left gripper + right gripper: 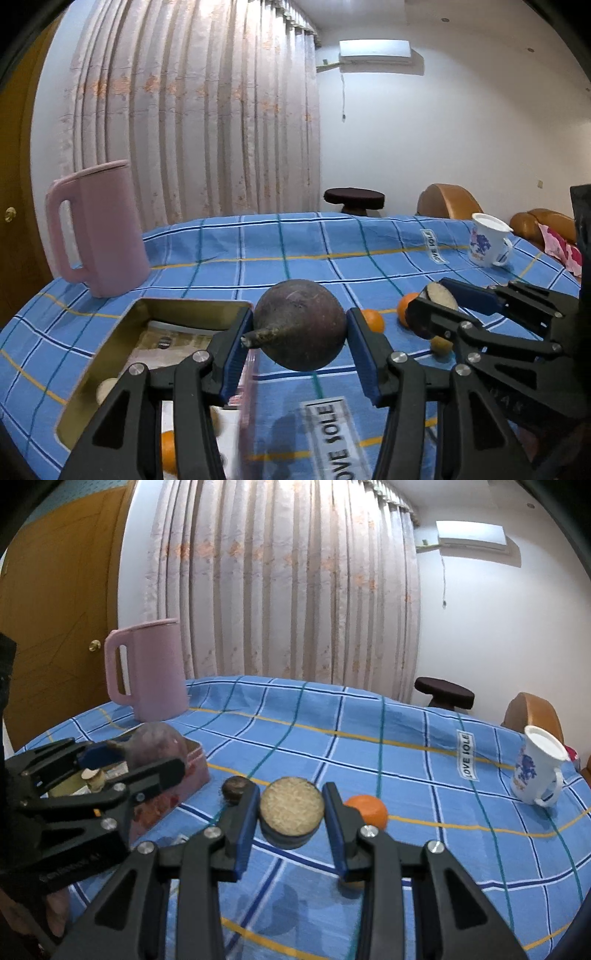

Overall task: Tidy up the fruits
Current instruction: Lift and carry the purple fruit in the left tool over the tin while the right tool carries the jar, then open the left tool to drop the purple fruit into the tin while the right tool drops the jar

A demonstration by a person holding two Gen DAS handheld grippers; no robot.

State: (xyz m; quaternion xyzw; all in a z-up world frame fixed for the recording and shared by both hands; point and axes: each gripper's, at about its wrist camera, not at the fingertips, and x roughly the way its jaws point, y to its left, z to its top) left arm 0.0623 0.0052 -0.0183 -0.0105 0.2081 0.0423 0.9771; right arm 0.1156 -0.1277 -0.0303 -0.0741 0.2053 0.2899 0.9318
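My left gripper [300,326] is shut on a dark purple round fruit [295,314] with a short stem, held in the air just right of the gold tin box [110,343]. In the right wrist view that fruit [155,742] hangs over the box's rim [195,755]. My right gripper [291,814] is shut on a halved dark fruit [291,805] whose pale grainy cut face points up, above the blue cloth. An orange [367,810] lies to its right and a small dark fruit [234,788] to its left. The box holds an orange [168,448] and a pale round piece [105,389].
A pink jug [99,229] stands behind the box, and a white mug [539,771] sits near the table's far right. Two oranges [373,319] and a small yellowish fruit [441,345] lie on the checked tablecloth [280,251]. A curtain, a stool and a sofa are behind the table.
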